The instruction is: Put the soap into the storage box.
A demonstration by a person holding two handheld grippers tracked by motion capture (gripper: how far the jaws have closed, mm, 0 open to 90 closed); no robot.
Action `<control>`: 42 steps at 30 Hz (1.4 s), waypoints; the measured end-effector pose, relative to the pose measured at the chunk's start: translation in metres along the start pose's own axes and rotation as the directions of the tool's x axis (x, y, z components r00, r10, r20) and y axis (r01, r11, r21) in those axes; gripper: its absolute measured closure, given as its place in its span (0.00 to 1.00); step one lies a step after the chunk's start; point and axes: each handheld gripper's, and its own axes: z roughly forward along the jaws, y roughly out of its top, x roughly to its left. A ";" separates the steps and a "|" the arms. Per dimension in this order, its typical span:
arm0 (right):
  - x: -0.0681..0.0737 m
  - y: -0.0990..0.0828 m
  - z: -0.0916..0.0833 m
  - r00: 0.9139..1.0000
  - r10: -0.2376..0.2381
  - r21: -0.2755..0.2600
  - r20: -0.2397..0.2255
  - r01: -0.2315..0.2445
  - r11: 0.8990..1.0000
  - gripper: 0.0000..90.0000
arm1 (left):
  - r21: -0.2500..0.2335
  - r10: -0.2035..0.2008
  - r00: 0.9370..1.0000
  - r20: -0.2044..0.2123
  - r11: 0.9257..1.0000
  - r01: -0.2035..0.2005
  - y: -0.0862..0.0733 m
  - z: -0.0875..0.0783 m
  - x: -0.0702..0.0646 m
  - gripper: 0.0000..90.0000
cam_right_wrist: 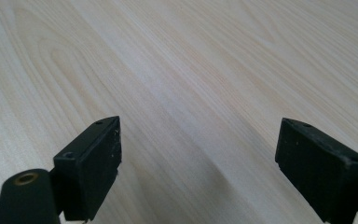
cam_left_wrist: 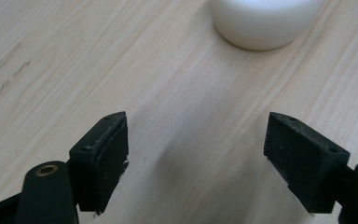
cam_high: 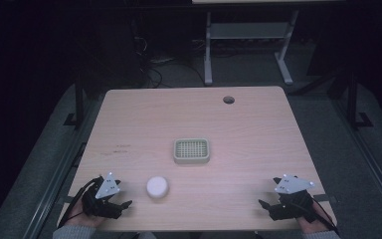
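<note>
Nothing gripped yet: both grippers rest apart at the near edge of the pale wooden table.

The pale green, square plastic grid basket sits mid-table, seemingly empty. The small white round puck lies just in front of the left gripper, whose jaws stand wide and bare. The right gripper, equally wide, holds nothing. Grasping the puck and whatever follows is, by my judgement, all left to do.

White round object cut off by top edge in left gripper view; forearms cropped at bottom.
</note>
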 end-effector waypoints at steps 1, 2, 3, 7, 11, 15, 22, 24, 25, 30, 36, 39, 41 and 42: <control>0.000 0.000 0.000 1.000 0.004 -0.001 -0.001 -0.004 1.000 0.15 | 0.001 0.003 1.000 0.002 1.000 -0.003 0.001 0.000 0.000 0.24; 0.000 -0.001 -0.001 1.000 0.008 -0.002 -0.002 -0.008 1.000 0.15 | -0.002 0.004 1.000 0.003 1.000 -0.004 0.001 0.001 -0.001 0.24; 0.001 -0.001 -0.001 1.000 0.015 -0.004 -0.004 -0.015 1.000 0.15 | 0.002 0.008 1.000 0.004 1.000 -0.008 0.002 0.001 -0.001 0.24; 0.001 -0.001 -0.002 1.000 0.007 0.002 0.005 -0.007 1.000 0.16 | 0.005 0.014 0.999 0.045 1.000 -0.014 0.004 0.003 -0.001 0.24; 0.002 0.000 -0.001 1.000 0.005 0.005 0.005 -0.005 1.000 0.15 | 0.014 0.033 0.997 0.067 0.999 -0.034 0.007 0.004 -0.003 0.25; 0.004 0.001 -0.002 1.000 0.003 0.007 0.004 -0.003 1.000 0.15 | 0.019 0.050 0.996 0.071 0.998 -0.052 0.011 0.003 -0.007 0.24; 0.004 0.001 0.000 1.000 0.001 0.007 0.003 -0.001 1.000 0.15 | 0.021 0.084 0.992 0.093 0.996 -0.086 0.018 0.005 -0.009 0.24; 0.003 0.001 0.000 1.000 0.007 0.007 0.005 -0.007 1.000 0.15 | 0.032 0.093 0.991 0.100 0.995 -0.097 0.022 0.006 -0.009 0.24; 0.003 0.001 0.000 1.000 0.013 0.008 0.004 -0.013 1.000 0.15 | 0.033 0.094 0.990 0.101 0.995 -0.098 0.023 0.006 -0.009 0.23; 0.004 0.001 0.000 1.000 0.014 0.007 0.004 -0.014 1.000 0.15 | 0.058 0.117 0.986 0.122 0.990 -0.125 0.029 0.009 -0.011 0.23; 0.004 0.001 0.000 1.000 0.006 0.006 0.004 -0.006 1.000 0.16 | 0.079 0.139 0.980 0.139 0.985 -0.151 0.036 0.012 -0.011 0.23; 0.004 0.001 0.000 1.000 0.006 0.007 0.003 -0.006 1.000 0.15 | 0.094 0.151 0.977 0.151 0.982 -0.166 0.041 0.011 -0.010 0.23; 0.004 0.001 0.000 1.000 0.006 0.004 0.004 -0.006 1.000 0.15 | 0.101 0.154 0.976 0.155 0.980 -0.170 0.045 0.011 -0.009 0.23; 0.004 0.001 0.000 1.000 0.006 0.005 0.003 -0.006 1.000 0.15 | 0.101 0.164 0.975 0.152 0.978 -0.180 0.047 0.010 -0.009 0.22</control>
